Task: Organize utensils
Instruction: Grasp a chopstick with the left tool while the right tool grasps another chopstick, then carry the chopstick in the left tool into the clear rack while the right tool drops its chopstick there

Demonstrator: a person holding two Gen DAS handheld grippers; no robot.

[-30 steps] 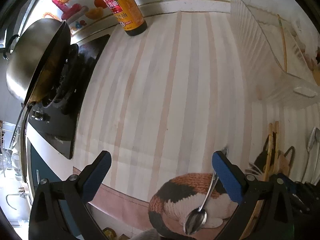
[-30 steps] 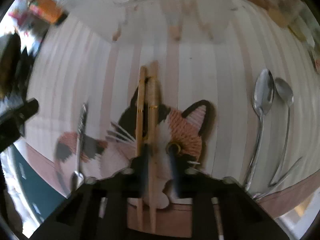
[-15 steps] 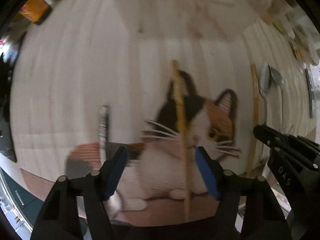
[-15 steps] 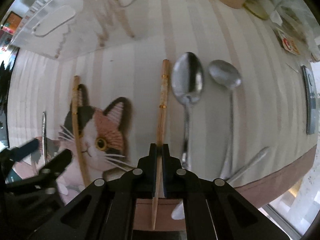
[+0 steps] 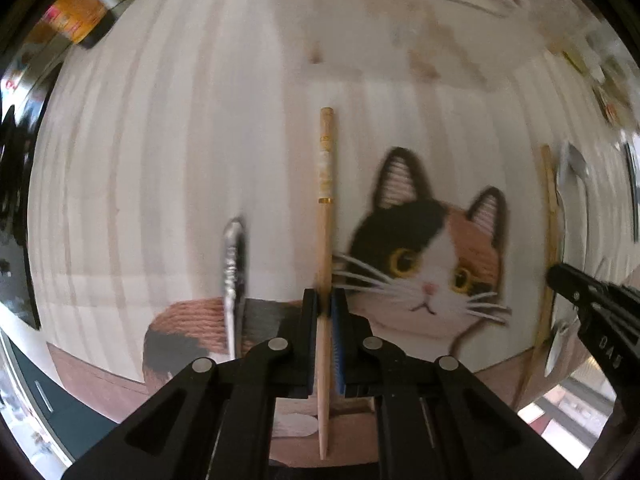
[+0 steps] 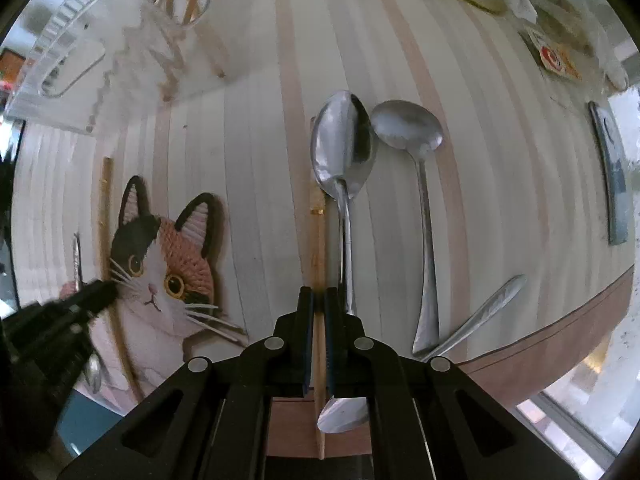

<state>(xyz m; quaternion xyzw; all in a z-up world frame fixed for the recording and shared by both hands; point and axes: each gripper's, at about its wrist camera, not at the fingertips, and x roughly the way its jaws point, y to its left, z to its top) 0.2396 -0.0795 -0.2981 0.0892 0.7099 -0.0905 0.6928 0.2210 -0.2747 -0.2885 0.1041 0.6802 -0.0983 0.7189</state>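
My left gripper (image 5: pixel 325 304) points down over the cat-face mat (image 5: pixel 472 240). Its jaws are closing, and the blue pads press on a wooden chopstick (image 5: pixel 326 184). A metal spoon (image 5: pixel 233 276) lies just left of it. My right gripper (image 6: pixel 318 300) is shut on a second chopstick (image 6: pixel 318 240), held above the striped cloth next to two large spoons (image 6: pixel 342 148) (image 6: pixel 408 128). In the right wrist view the left gripper (image 6: pixel 80 304) shows at the left edge with its chopstick (image 6: pixel 106 200). The right gripper (image 5: pixel 592 304) shows at the right edge of the left wrist view.
A clear plastic organizer (image 6: pixel 80 52) with chopsticks in it stands at the far side of the cloth. A third spoon handle (image 6: pixel 480 312) lies near the cloth's front edge. A sauce bottle (image 5: pixel 80 20) is at far left, a dark flat object (image 6: pixel 612 176) at far right.
My left gripper came down over the cat mat and shut on the chopstick lying there. My right gripper carried its chopstick rightward off the mat to beside the large spoons.
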